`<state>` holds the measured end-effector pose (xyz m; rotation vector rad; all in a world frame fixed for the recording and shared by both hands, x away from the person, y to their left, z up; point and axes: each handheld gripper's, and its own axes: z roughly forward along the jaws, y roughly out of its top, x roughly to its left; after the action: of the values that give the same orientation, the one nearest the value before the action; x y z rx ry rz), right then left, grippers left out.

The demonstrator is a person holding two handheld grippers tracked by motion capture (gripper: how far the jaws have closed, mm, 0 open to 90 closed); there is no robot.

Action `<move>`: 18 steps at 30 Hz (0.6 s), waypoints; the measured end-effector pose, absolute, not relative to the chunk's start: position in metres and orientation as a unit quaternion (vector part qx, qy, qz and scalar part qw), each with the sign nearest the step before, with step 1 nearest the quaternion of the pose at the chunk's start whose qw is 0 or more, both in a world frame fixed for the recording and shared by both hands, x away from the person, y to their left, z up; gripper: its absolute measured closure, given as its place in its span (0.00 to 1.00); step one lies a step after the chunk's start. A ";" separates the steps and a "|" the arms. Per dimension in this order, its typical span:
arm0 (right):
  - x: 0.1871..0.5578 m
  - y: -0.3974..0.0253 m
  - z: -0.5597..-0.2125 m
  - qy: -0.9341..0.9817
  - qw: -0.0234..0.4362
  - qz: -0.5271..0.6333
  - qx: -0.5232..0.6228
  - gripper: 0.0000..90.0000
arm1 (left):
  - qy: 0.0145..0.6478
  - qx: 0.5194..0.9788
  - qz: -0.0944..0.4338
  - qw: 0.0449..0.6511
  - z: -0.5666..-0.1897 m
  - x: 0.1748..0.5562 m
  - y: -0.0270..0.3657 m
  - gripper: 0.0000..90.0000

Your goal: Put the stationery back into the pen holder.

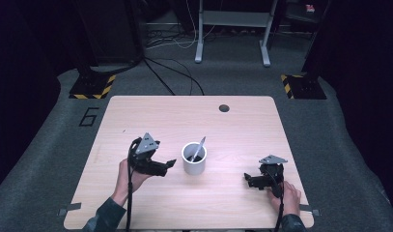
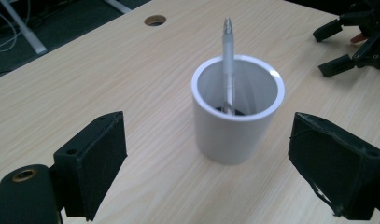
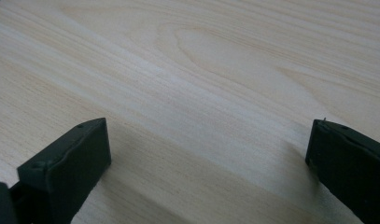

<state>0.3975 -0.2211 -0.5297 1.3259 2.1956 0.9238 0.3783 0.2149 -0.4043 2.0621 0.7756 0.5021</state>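
A white cylindrical cup [image 1: 194, 158] stands upright near the middle of the wooden table [image 1: 150, 116], with a silver pen [image 1: 200, 147] leaning inside it. My left gripper [image 1: 169, 164] is just left of the cup, open, jaws pointing at it. In the left gripper view the cup [image 2: 237, 122] sits a little ahead of my open left gripper [image 2: 211, 161], apart from both jaws, and the pen [image 2: 228, 65] sticks up above the rim. My right gripper [image 1: 248, 180] rests low at the table's right front, open over bare wood [image 3: 206, 84], with nothing between its jaws.
A round cable hole [image 1: 224, 108] lies near the table's far edge. Beyond the table are floor cables [image 1: 175, 72], a white desk frame [image 1: 232, 29] and yellow-black striped stand bases [image 1: 92, 87]. The right gripper [image 2: 346, 44] appears at the upper right of the left gripper view.
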 end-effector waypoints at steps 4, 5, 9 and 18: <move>0.397 -0.221 -0.530 0.789 0.206 0.331 0.475 0.00 | 0.322 0.827 0.197 0.416 -0.405 0.365 0.230 0.12; 0.397 -0.221 -0.530 0.789 0.206 0.331 0.474 0.00 | 0.323 0.829 0.201 0.410 -0.406 0.361 0.235 0.12; 0.397 -0.221 -0.530 0.789 0.206 0.331 0.475 0.00 | 0.333 0.830 0.209 0.395 -0.412 0.350 0.249 0.11; 0.398 -0.222 -0.530 0.790 0.207 0.331 0.474 0.00 | 0.377 0.823 0.212 0.369 -0.438 0.331 0.284 0.10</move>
<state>0.3975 -0.2215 -0.5296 1.3196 2.1992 0.9217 0.3313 0.2843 -0.4385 2.1120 0.9691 0.5434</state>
